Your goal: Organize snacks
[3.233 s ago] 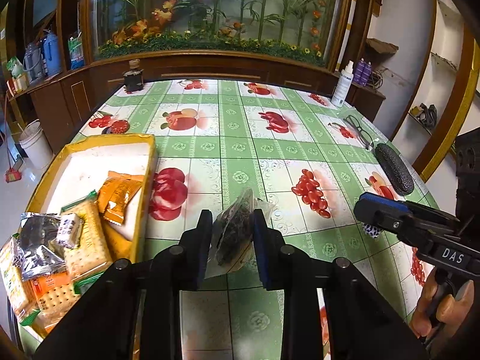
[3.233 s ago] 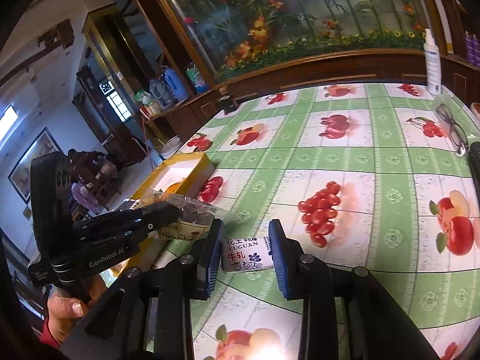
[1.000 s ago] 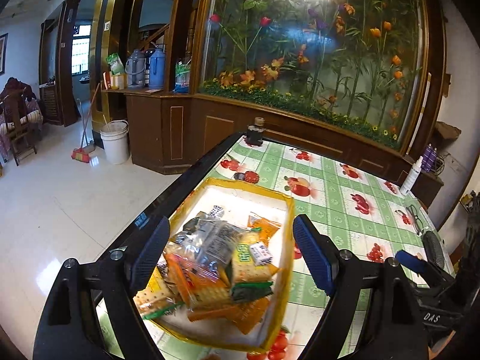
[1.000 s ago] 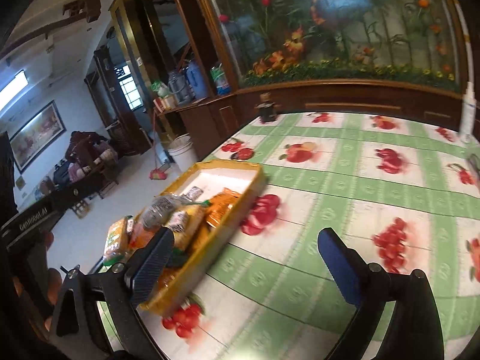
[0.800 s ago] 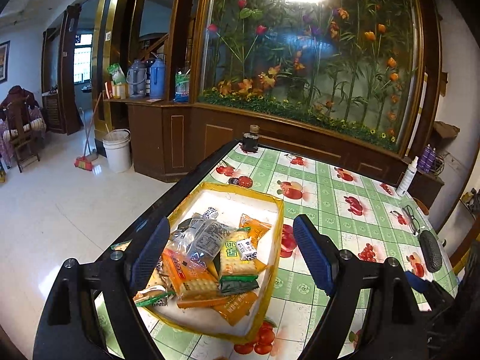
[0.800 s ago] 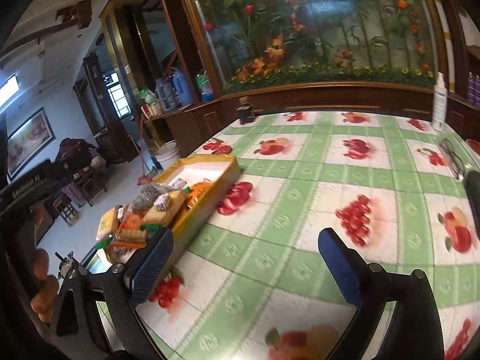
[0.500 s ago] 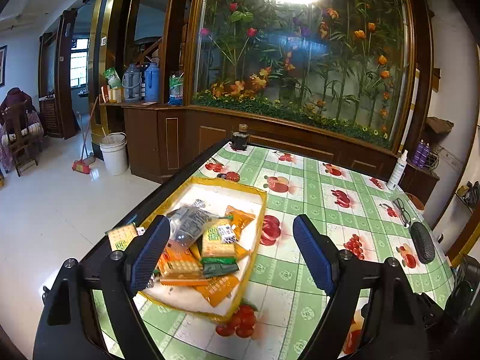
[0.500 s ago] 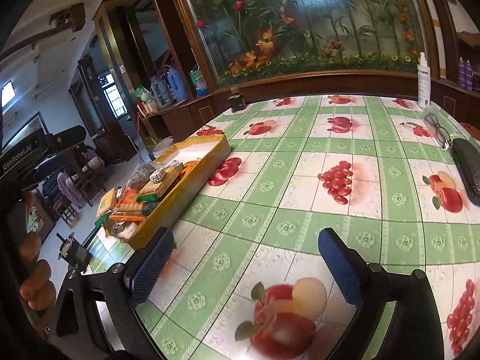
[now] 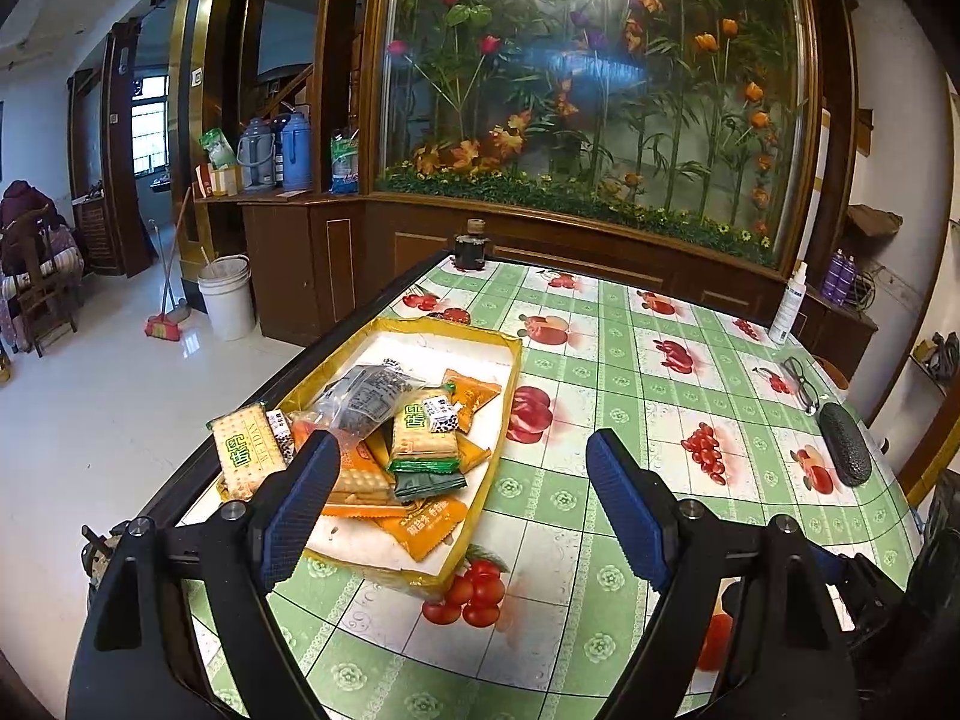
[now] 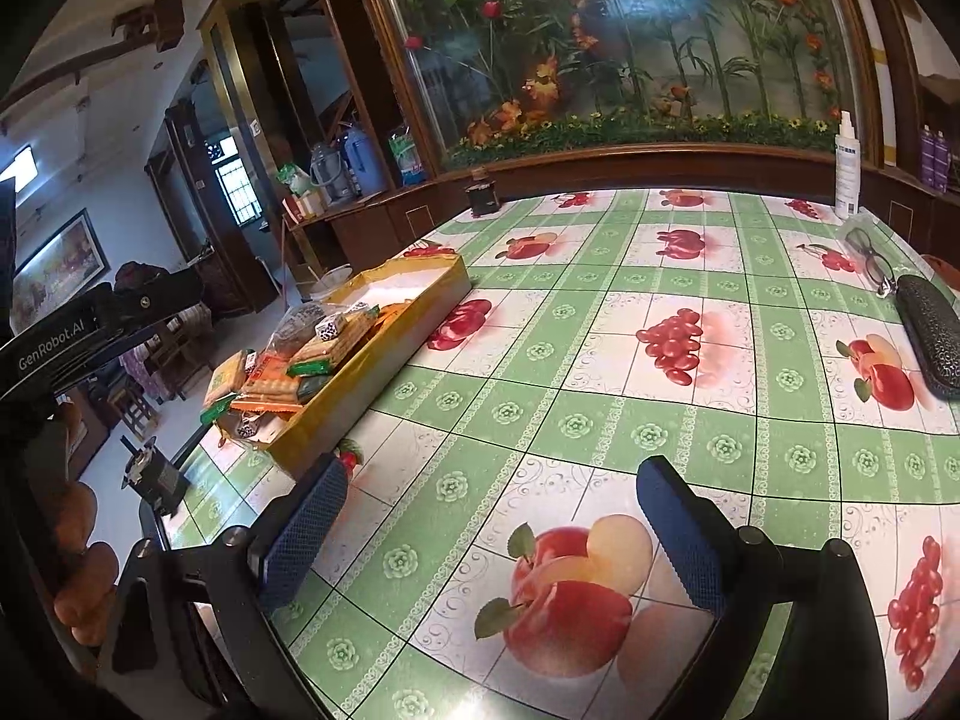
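A yellow tray (image 9: 513,369) sits at the left edge of the table with a heap of snack packets: cracker packs (image 9: 415,429), orange packets (image 9: 471,390), a clear bag of dark snacks (image 9: 363,393) and a small milk-candy pack (image 9: 441,411). One cracker pack (image 9: 243,450) hangs over the tray's near left corner. My left gripper (image 9: 462,510) is open and empty, raised above the table near the tray's near end. My right gripper (image 10: 492,534) is open and empty, above the table to the right of the tray (image 10: 384,354).
The table has a green checked fruit-print cloth (image 10: 600,324). A black glasses case (image 10: 930,336), glasses (image 10: 870,258) and a white spray bottle (image 10: 847,165) are at the far right. A dark jar (image 10: 483,195) stands at the back. The floor drops off left of the tray.
Both grippers let go of their snacks, which now lie in the tray, and opened wide. Both have since pulled back and up, away from the tray.
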